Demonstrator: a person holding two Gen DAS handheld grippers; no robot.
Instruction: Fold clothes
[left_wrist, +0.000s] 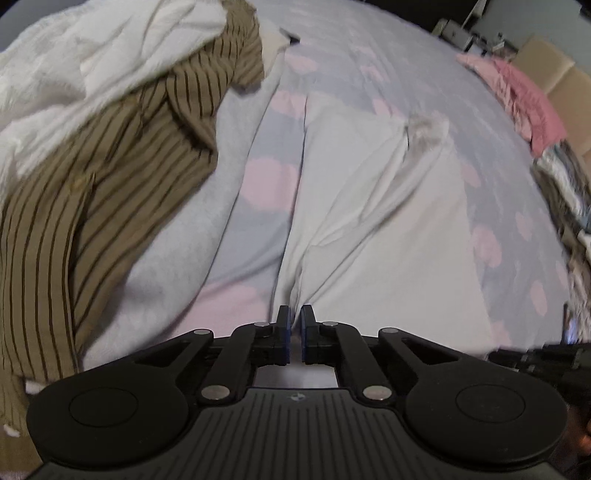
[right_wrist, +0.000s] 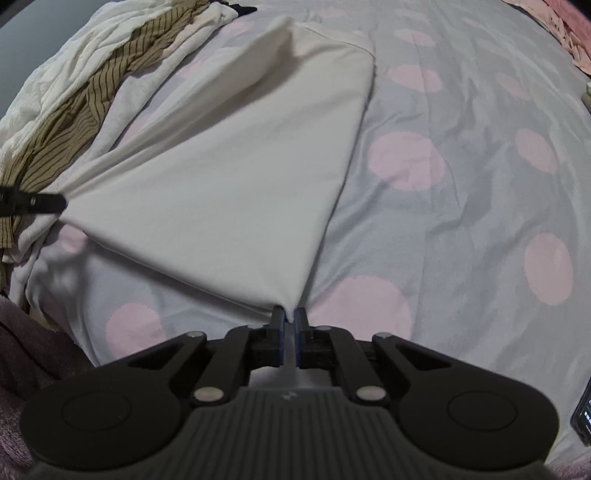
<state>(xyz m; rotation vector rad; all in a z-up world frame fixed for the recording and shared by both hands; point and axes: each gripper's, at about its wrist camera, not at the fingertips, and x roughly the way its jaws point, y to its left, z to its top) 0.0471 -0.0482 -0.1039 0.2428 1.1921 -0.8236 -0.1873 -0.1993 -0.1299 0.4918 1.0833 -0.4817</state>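
1. White garment (right_wrist: 236, 166) lies on the bed, its near edge pinched at two corners: the right gripper (right_wrist: 289, 314) has its jaws pressed together on one corner, and the left gripper (left_wrist: 295, 314) has its jaws pressed together on a bunched fold of the same cloth.
2. Each grip catches only a small tuck of fabric at the very fingertips, so a sharp tug could pull a corner free and drop that side.
3. If one gripper lifts ahead of the other, the taut edge between them would likely skew and the fold would land crooked.
4. The cloth is thin, smooth and matte; in the right wrist view it stretches into a flat wedge with a straight right edge, while in the left wrist view it shows long soft creases running away from the jaws.
5. Dragging rather than lifting could rumple the bed sheet (right_wrist: 461, 206), a soft grey cover printed with large pink dots and already lightly wrinkled.
6. A loose heap lies just beside the garment on the left: a brown striped shirt (left_wrist: 110, 177) with dark thin stripes, under crinkled white fabric (left_wrist: 92, 55). A wide sweep could snag it.
7. A pink ruffled item (left_wrist: 524, 96) sits at the bed's far edge, well apart.
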